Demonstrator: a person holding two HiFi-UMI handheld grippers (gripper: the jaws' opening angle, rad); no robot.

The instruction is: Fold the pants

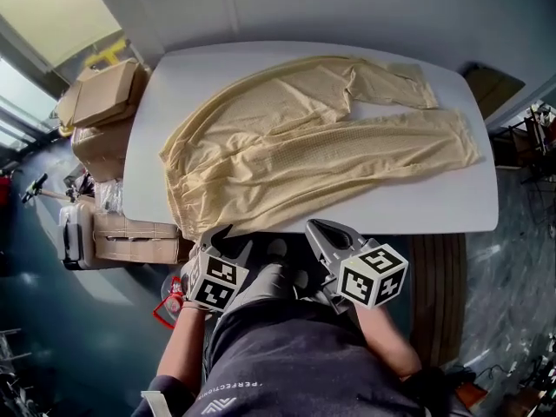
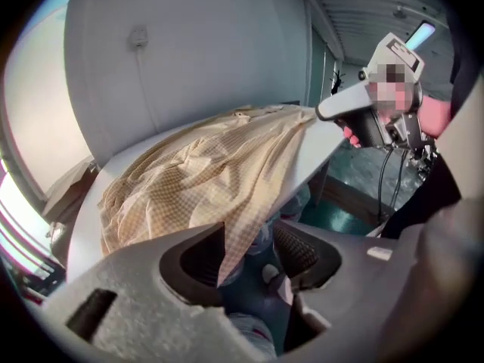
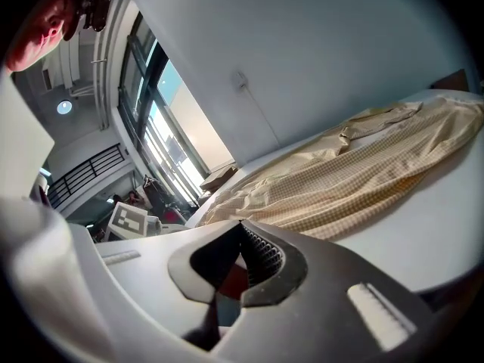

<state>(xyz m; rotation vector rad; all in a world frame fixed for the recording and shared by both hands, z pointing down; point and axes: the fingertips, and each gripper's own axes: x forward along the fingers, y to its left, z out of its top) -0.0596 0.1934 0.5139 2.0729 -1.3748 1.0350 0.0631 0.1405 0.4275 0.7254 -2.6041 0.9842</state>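
Pale yellow checked pants point(image 1: 313, 137) lie spread across the white table point(image 1: 417, 211), waist toward the near left and legs stretching to the far right. My left gripper point(image 1: 219, 233) is at the table's near edge by the waist. In the left gripper view its jaws stand open point(image 2: 246, 252), and a hanging corner of the pants point(image 2: 234, 240) droops between them, close to the left pad. My right gripper point(image 1: 320, 227) is a little to the right, off the near edge and clear of the cloth. Its jaws point(image 3: 242, 233) are shut with nothing in them, and the pants point(image 3: 363, 172) lie beyond.
Cardboard boxes point(image 1: 104, 102) are stacked off the table's left side, with more boxes and bags point(image 1: 130, 237) lower down. A brown panel point(image 1: 491, 85) stands off the far right corner. The person's legs fill the space below the near edge.
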